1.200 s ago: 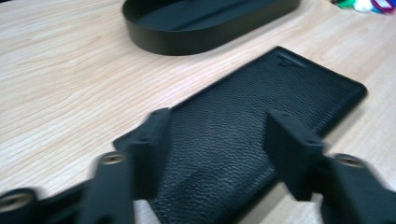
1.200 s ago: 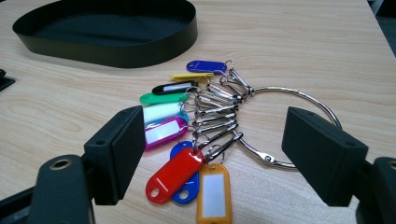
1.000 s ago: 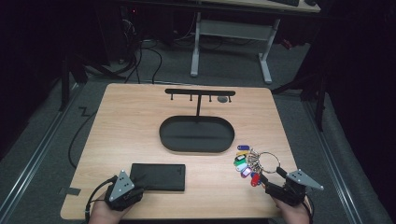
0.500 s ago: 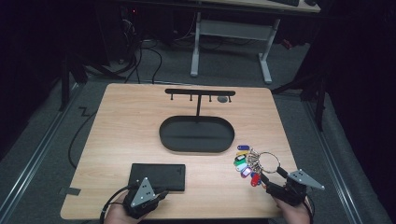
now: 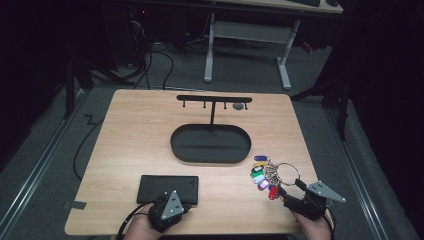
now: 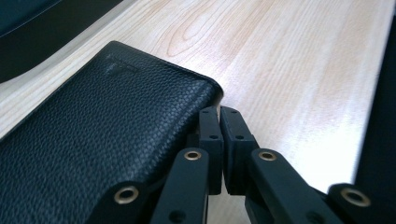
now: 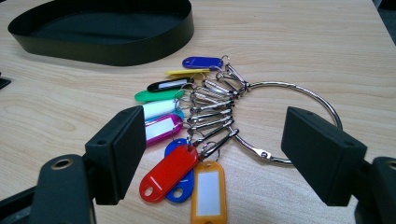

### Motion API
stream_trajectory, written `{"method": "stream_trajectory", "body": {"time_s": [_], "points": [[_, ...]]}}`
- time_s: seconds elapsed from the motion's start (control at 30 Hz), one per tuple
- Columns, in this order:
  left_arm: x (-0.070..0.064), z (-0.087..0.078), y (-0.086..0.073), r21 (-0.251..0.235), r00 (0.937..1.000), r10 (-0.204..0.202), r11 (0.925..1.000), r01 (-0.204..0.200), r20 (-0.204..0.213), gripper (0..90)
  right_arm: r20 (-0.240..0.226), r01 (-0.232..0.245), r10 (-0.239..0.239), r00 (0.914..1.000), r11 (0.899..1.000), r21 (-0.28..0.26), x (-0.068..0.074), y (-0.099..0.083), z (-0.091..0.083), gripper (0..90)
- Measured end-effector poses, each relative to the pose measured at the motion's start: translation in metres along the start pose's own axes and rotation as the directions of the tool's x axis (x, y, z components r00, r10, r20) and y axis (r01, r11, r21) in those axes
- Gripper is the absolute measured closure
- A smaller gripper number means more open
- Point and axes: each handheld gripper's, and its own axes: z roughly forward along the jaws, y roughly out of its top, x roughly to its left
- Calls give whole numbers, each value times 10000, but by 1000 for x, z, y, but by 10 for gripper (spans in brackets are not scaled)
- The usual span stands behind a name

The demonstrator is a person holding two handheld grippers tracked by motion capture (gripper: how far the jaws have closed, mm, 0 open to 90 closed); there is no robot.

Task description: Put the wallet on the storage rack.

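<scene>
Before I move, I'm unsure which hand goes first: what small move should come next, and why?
Probably ease the right gripper forward and close on the key ring. Its jaws stand wide open with the ring and tags between them but untouched. The left gripper sits shut at the wallet corner, so it can wait.

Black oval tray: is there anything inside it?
The black oval tray holds nothing on the floor that shows; the stand's thin black post rises at its far edge. In the right gripper view its near wall hides the floor.
</scene>
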Motion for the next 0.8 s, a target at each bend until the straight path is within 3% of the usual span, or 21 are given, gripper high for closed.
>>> {"method": "stream_trajectory", "body": {"time_s": [0.17,0.47,0.6,0.73,0.8], "points": [[5,4,3,48,10000,-6,10000,6,-9,888,3,-9,9,10000,10000,32,0,0,0,223],[16,20,17,180,9973,-24,9998,37,-740,890,-9,23,-22,10000,9999,146,0,-1,2,224],[20,11,18,-251,9959,-264,9994,243,-864,873,19,-34,34,10000,9999,138,-1,-1,1,224],[39,-21,4,-1091,9844,-1190,9884,1052,-1292,842,45,-77,77,10000,9999,108,-2,-2,-1,225],[57,-39,-12,-1276,9678,-1765,9796,1549,-1796,831,44,-101,100,9999,9999,87,-3,-2,-2,225]]}}
